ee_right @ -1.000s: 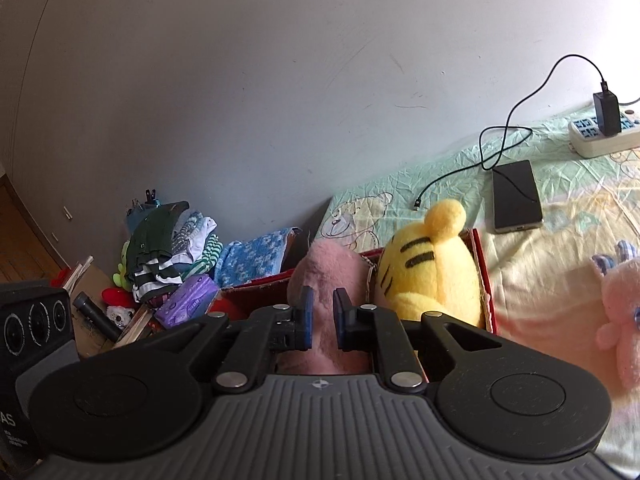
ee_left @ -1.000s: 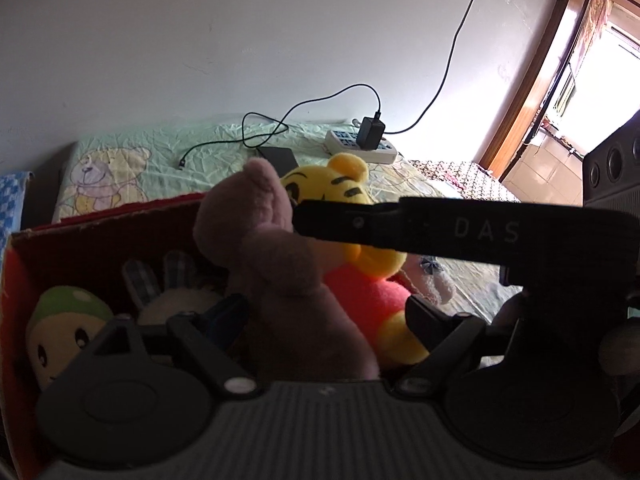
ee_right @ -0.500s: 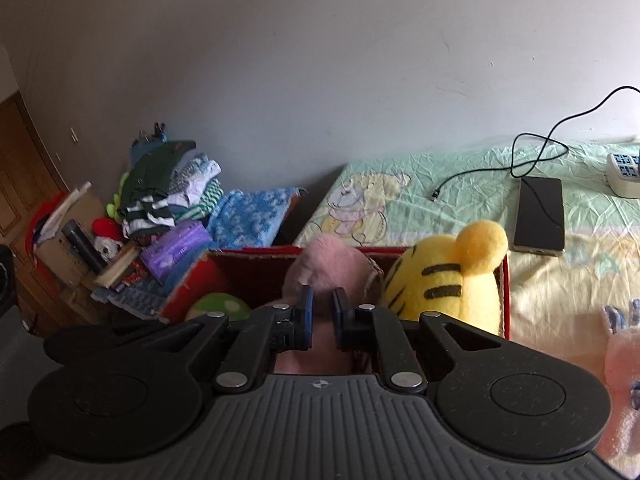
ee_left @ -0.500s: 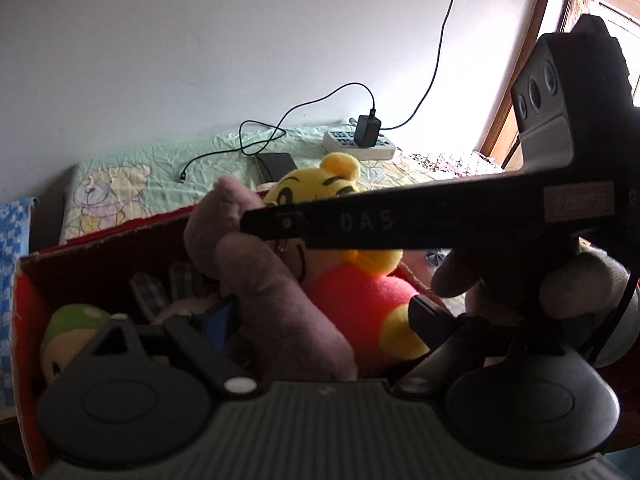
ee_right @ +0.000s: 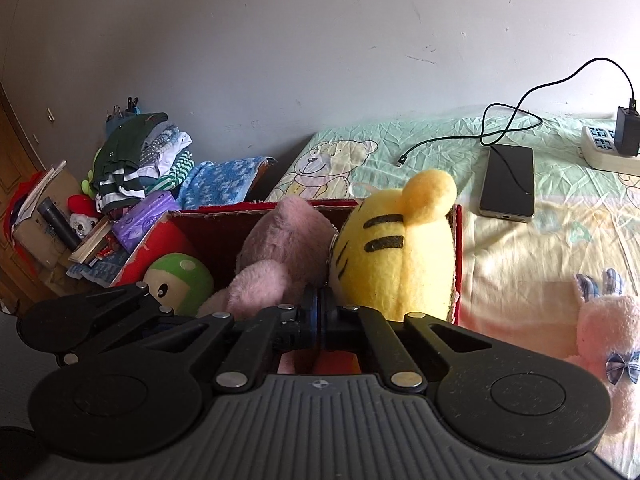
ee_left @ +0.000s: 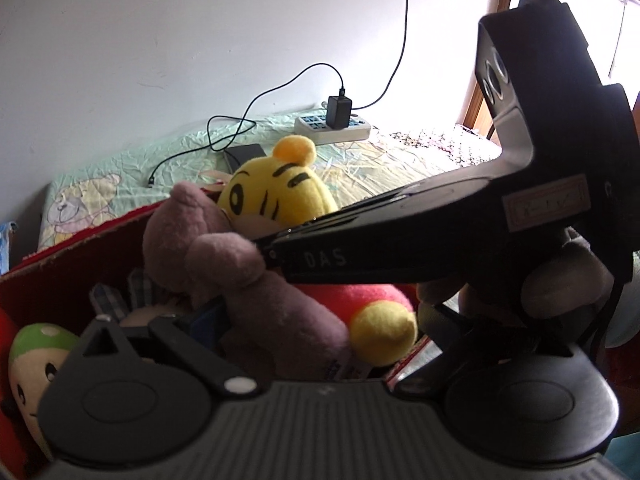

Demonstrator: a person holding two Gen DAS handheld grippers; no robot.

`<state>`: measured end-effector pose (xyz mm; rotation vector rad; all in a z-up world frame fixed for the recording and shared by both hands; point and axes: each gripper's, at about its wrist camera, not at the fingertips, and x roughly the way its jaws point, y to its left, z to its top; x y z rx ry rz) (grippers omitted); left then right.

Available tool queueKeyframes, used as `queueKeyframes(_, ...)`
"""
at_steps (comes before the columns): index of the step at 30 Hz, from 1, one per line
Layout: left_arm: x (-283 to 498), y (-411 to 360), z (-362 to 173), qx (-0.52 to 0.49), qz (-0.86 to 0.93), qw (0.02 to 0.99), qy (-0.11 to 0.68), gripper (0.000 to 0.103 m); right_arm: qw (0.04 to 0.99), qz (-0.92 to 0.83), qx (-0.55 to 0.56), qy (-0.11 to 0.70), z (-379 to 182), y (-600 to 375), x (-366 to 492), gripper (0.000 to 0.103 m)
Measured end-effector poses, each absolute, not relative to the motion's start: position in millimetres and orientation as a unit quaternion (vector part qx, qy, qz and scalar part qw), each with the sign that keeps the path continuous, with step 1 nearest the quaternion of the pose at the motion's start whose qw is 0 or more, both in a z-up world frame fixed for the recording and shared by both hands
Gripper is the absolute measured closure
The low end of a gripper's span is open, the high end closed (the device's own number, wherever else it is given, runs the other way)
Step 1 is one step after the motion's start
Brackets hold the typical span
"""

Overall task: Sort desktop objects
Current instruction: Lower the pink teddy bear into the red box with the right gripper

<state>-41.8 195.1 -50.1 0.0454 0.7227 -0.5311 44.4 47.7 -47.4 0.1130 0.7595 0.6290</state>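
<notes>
An open red box (ee_right: 224, 210) holds a pink plush toy (ee_right: 292, 240), a yellow striped tiger plush (ee_right: 392, 256) and a green-capped plush (ee_right: 184, 280). My right gripper (ee_right: 320, 304) is shut, pad against pad, wedged low between the pink plush and the tiger. Nothing shows between its pads. In the left wrist view the right gripper (ee_left: 272, 254) reaches in from the right, and its tip touches a limb of the pink plush toy (ee_left: 280, 320). My left gripper (ee_left: 316, 316) is open wide over the red box (ee_left: 80, 248), with the pink plush's body between its fingers.
On the bedsheet beyond the box lie a phone (ee_right: 508, 180) with a cable and a power strip (ee_right: 612, 156). A pale pink bunny plush (ee_right: 604, 336) lies right of the box. Folded clothes (ee_right: 140, 156) and clutter pile up at the left. A hand (ee_left: 560, 292) holds the right gripper.
My right gripper's pads had a narrow gap with pink plush in it; now they touch. The right gripper has sunk lower beside the tiger. My left gripper stays open.
</notes>
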Motion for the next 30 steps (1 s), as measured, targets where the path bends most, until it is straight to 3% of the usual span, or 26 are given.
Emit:
queueKeyframes(5,-41,197,-51,0.01,-0.257,0.9,0.352,0.003,0.879,0.304,0.095,0.356,-46,41,46,0.103)
queueKeyframes(10,-40,204,-48,-0.002,-0.246,0.901,0.358,0.003,0.884,0.31,0.128,0.326,-32,32,38,0.09)
queueKeyframes(30,-57,214,-38,0.003,-0.229,0.903,0.363,0.003,0.867,0.352,0.127,0.329,-29,38,18,0.09)
